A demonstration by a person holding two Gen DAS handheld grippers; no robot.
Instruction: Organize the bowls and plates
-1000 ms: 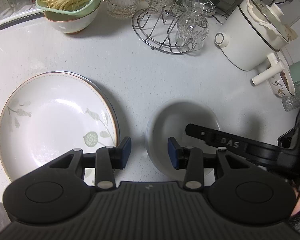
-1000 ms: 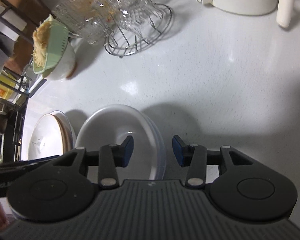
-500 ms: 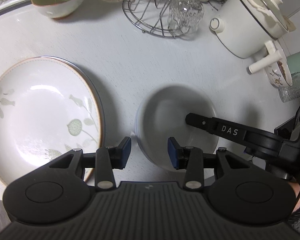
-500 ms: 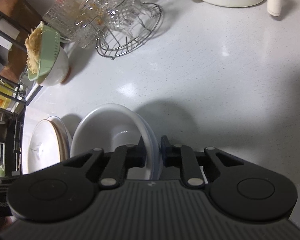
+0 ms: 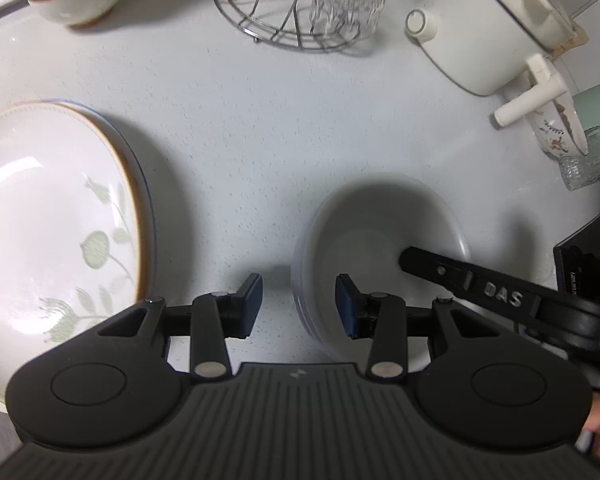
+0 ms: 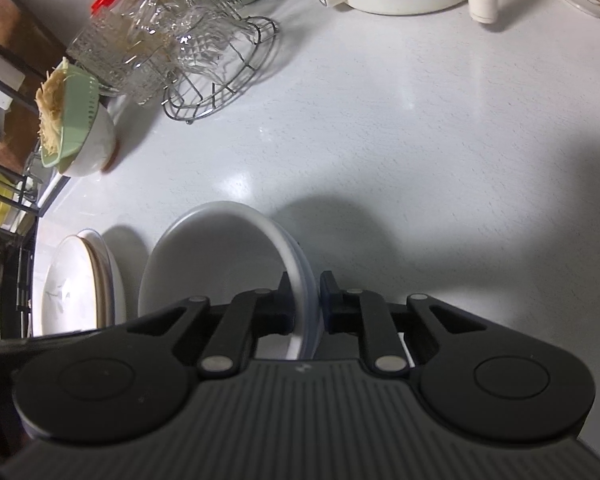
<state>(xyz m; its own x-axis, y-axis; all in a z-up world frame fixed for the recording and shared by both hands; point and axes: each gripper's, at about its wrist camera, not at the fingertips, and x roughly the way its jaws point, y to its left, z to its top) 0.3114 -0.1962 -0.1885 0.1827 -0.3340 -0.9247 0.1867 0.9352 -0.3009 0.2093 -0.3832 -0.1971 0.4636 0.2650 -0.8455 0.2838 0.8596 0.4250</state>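
The right tongs (image 6: 304, 304) are clamping the near rim of the bowl (image 6: 216, 256), one pad inside and one outside. The left tongs (image 5: 299, 304) are standing open, straddling the bowl's opposite rim without pressing on it.

The bowl is sitting on the desk (image 5: 260, 128), just beside the plates (image 5: 40, 220). It is plain white, shallow and empty, and a second rim showing under it suggests two bowls nested.

The plates appear already stacked, a leaf-patterned one on top. What seems left is carrying the bowl to its place; where that is, nothing shows.
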